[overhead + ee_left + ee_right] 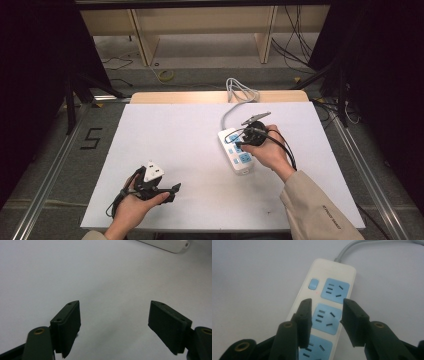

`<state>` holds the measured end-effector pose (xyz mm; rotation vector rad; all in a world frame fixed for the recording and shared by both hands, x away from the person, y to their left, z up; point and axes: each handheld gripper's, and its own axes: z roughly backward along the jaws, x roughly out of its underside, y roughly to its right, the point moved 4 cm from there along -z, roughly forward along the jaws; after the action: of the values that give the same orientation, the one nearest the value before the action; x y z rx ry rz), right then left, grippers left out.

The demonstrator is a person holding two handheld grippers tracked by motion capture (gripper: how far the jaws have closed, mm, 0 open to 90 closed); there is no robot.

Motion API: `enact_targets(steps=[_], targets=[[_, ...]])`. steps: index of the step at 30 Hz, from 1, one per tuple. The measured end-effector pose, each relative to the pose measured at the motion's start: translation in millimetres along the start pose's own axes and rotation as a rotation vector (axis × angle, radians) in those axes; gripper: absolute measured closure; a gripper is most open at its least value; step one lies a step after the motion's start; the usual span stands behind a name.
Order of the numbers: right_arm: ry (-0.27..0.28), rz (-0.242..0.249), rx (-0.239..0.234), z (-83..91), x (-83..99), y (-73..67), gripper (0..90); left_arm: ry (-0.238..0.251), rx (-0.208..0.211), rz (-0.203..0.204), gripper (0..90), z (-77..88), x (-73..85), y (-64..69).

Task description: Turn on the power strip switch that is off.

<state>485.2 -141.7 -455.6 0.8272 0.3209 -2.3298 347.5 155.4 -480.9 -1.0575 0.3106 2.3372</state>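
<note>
Strip point(238, 151) is the one object on the white desk point(165, 150): a white power strip with three blue sockets and a blue switch, lying right of centre, its long axis running from the near end away toward the far edge, where its grey cord point(235, 97) loops off the desk. The right gripper point(325, 320) hangs directly over it, jaws parted and empty, set across the strip's width so the middle socket shows between them; whether the pads touch the casing I cannot tell. So the right hand point(270, 150) is much the nearer, and any closing would likely bear on the strip's long sides. The left gripper point(113, 322) sits well apart at the near left of the desk, jaws wide and holding nothing, aimed across bare desk with one end of the strip far ahead. Nothing lies between either gripper and the strip.
</note>
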Motion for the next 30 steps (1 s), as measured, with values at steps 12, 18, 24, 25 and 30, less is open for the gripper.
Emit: enact_targets(steps=[12, 18, 24, 25, 30], targets=[[0.037, -0.012, -0.007, 10.7, 10.0, 0.8, 53.7, 0.001, -0.001, 0.002, 25.6, -0.1, 0.0, 0.0], [0.056, -0.009, -0.007, 17.6, 13.9, 1.5, 52.8, 0.001, -0.002, 0.002, 25.6, 0.0, 0.1, 0.0], [0.065, -0.015, -0.013, 23.6, 20.0, 2.4, 51.9, -0.001, -0.002, 0.003, 25.6, 0.0, 0.0, -0.1], [0.069, -0.015, -0.014, 24.4, 20.5, 2.9, 51.8, 0.000, -0.003, 0.002, 25.6, -0.1, 0.1, -0.1], [0.080, -0.021, -0.016, 29.8, 24.7, 4.6, 51.1, -0.001, -0.004, 0.003, 25.5, -0.2, 0.2, -0.3]])
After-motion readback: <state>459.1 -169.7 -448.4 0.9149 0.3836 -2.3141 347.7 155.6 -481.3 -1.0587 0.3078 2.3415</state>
